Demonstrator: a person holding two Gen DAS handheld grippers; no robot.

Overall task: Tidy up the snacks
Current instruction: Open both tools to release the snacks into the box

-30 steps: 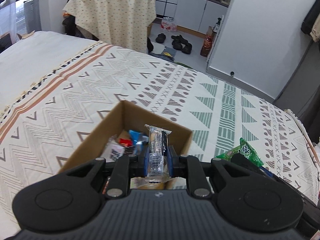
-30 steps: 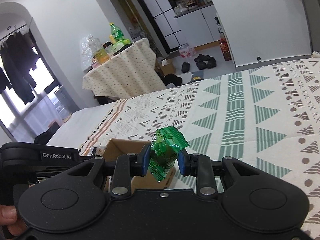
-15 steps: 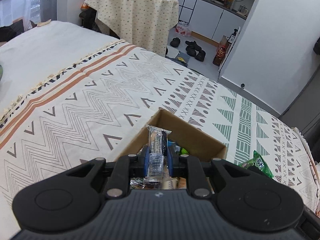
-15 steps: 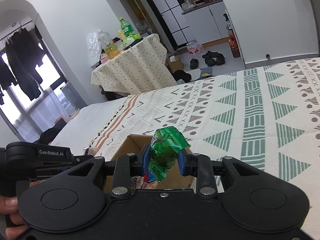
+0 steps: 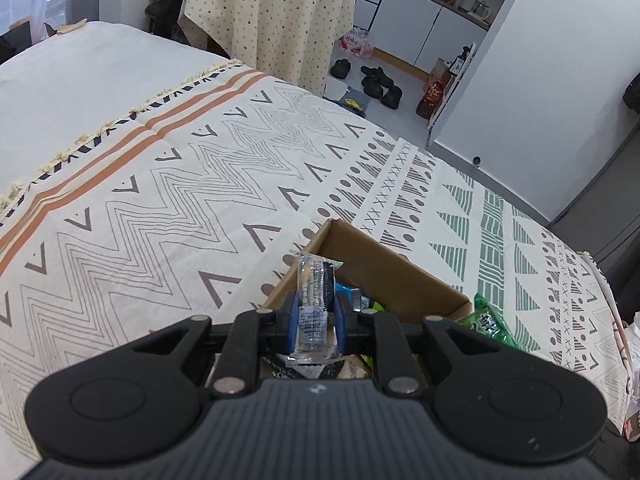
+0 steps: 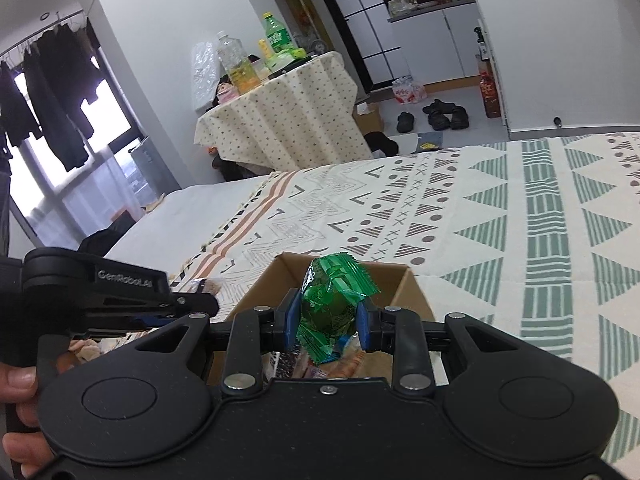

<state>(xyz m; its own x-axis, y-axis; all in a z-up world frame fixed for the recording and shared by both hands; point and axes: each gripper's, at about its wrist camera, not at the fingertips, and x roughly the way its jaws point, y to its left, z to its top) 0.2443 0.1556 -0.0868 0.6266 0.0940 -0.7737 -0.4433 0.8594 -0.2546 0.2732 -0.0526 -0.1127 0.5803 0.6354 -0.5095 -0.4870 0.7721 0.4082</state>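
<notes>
An open cardboard box point(image 5: 384, 268) holding several snack packets sits on the patterned bedspread; it also shows in the right wrist view point(image 6: 404, 292). My left gripper point(image 5: 316, 322) is shut on a clear-wrapped snack packet point(image 5: 314, 296) and holds it upright above the box's near left edge. My right gripper point(image 6: 325, 322) is shut on a green snack packet point(image 6: 332, 296) and holds it over the box. The green packet shows in the left wrist view point(image 5: 486, 322) just right of the box. The left gripper's body point(image 6: 100, 292) shows at the left of the right wrist view.
The bedspread point(image 5: 160, 200) covers the bed around the box. A cloth-covered table point(image 6: 280, 120) with bottles stands beyond the bed. Shoes point(image 5: 376, 80) lie on the floor near white cabinets. A crumpled wrapper point(image 5: 632, 360) lies at the bed's right edge.
Both grippers have moved in toward the box with their packets held. The box has shifted right in the left view and grown nearer in the right view.
</notes>
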